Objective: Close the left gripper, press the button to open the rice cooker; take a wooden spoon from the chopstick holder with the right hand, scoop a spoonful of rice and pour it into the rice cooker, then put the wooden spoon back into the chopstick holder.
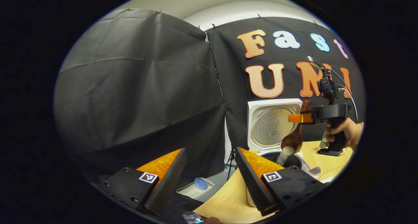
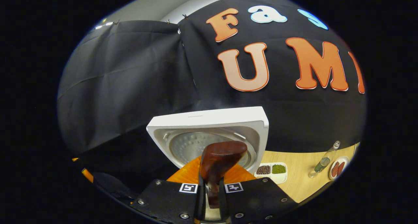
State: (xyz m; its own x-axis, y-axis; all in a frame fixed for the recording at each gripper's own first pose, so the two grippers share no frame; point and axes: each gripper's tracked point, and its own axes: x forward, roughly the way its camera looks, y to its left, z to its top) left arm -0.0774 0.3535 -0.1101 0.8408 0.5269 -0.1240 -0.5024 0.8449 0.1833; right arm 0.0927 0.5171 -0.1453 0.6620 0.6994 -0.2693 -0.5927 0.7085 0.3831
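Note:
In the left gripper view, the white rice cooker (image 1: 273,124) stands with its lid raised and its dark inner pot (image 1: 290,159) exposed. A hand (image 1: 344,131) holds my right gripper (image 1: 302,118) above the pot, shut on the wooden spoon (image 1: 293,139). The spoon's bowl is tipped down and white rice (image 1: 283,156) streams from it into the pot. My left gripper (image 1: 209,184) is open with nothing between its fingers, to the left of the cooker. In the right gripper view, my right gripper (image 2: 214,182) clamps the spoon's handle (image 2: 219,158) in front of the open lid (image 2: 209,132).
A white divided dish (image 2: 271,170) of dark and green beans, a glass bottle (image 2: 322,164) and a small plate (image 2: 338,168) sit on the wooden table (image 2: 300,181) right of the cooker. Left of the table, a white tray with a blue disc (image 1: 197,186) lies low beside a tripod (image 1: 232,158).

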